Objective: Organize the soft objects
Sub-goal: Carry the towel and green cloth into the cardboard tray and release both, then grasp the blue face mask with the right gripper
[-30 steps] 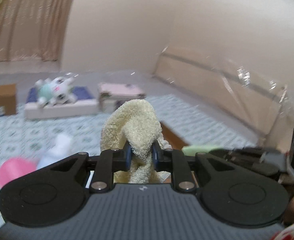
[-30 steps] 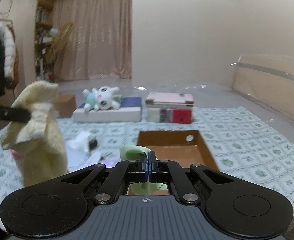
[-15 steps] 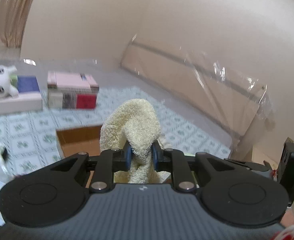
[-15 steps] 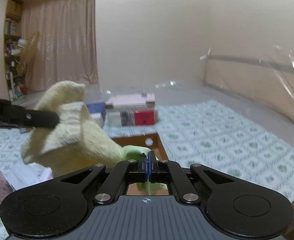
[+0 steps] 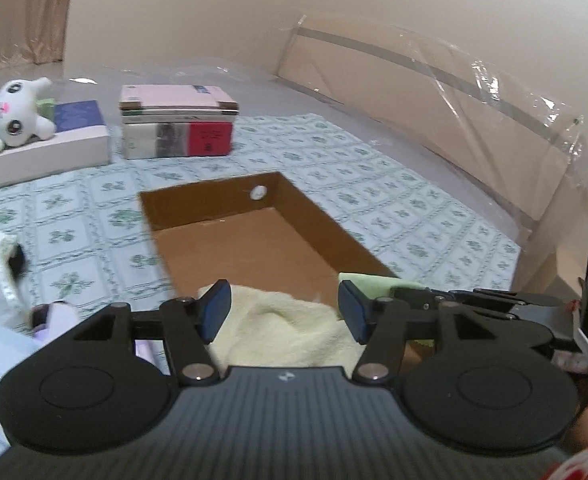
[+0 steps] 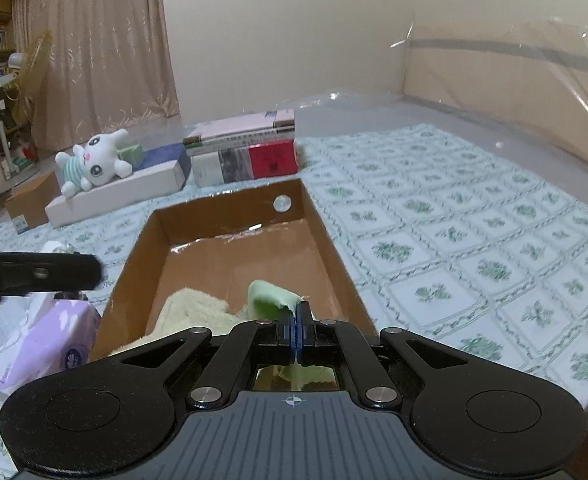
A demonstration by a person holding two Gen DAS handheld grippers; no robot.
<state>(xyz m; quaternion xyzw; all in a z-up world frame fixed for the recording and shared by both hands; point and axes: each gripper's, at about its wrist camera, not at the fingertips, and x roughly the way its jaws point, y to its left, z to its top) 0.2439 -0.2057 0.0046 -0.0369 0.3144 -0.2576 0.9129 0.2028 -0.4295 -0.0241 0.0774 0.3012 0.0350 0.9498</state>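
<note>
At the near end of the cardboard box (image 6: 326,240) lies the yellow towel (image 5: 277,328), soft and bumpy. The left claw (image 5: 283,312) sits right over it. Its jaws have just been opening, and the towel lies loose below and between them, so the left claw has let go. I think the drop step for the towel is done.

Just to the right of the towel, the right claw (image 6: 296,332) is clenched tight on a thin green cloth (image 6: 271,298). The cloth pokes up in front of the claw and hangs over the near part of the box. It does not look set down yet.

So the step in hand, I think, is putting the soft things into the box. The next move calls for the right claw to open so the green cloth can fall in beside the towel. The left claw should lift away without catching the towel again.

Left of the box, on the bed's green patterned sheet (image 6: 454,240), is a purple tissue pack (image 6: 53,344). Farther back, a white plush bunny (image 6: 93,164) lies on a flat white box (image 6: 133,188). It is soft too, so it may be picked up later. To the right of the bunny is a stack of books (image 6: 249,148).
</note>
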